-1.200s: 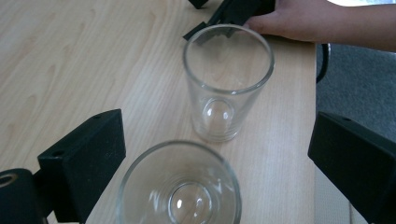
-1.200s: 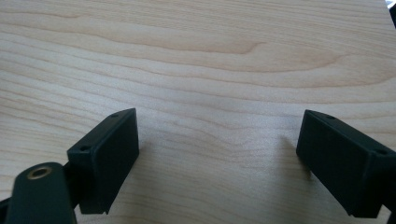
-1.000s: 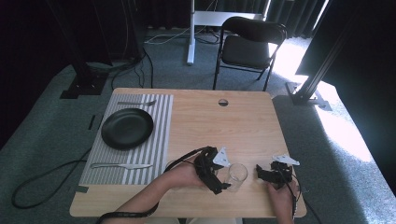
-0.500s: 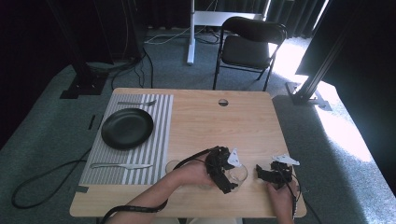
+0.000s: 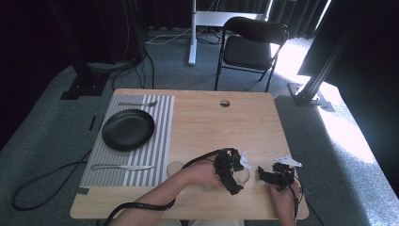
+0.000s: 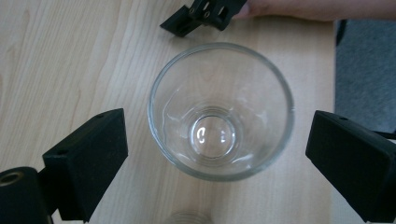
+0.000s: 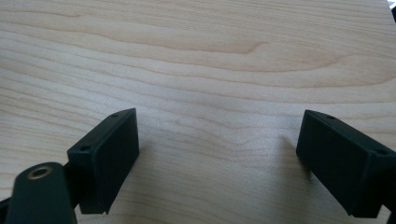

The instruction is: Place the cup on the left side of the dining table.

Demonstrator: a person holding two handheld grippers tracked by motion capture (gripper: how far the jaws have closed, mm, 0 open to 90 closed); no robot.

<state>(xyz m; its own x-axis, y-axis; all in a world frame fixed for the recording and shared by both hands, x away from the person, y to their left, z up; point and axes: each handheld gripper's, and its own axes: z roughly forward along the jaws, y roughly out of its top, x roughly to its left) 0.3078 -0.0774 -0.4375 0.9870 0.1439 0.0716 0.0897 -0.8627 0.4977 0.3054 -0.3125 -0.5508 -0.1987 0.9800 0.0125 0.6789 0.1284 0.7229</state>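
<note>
An empty clear drinking glass [image 6: 221, 110] stands upright on the wooden table [image 5: 211, 122] near its front edge; in the high view the glass [image 5: 243, 174] is partly hidden by my left gripper [image 5: 237, 178]. I look straight down into the glass, which stands between the two black jaws of my left gripper [image 6: 217, 135]. Those jaws have just been closing, but a strip of wood shows on each side and neither pad touches the glass. To the right, my right gripper [image 5: 264, 177] rests low over bare wood, and in its own view my right gripper [image 7: 217, 140] is open with nothing between the jaws.
A striped placemat [image 5: 160, 141] at the left carries a black plate [image 5: 128, 129], a fork [image 5: 137, 103] behind it and a knife [image 5: 122, 166] in front. A round coaster [image 5: 175, 168] lies by the mat. The table's right edge is close to the right hand [image 5: 282, 197].
My left gripper has moved right along the front of the table and now straddles the glass. The right gripper has stayed put.
</note>
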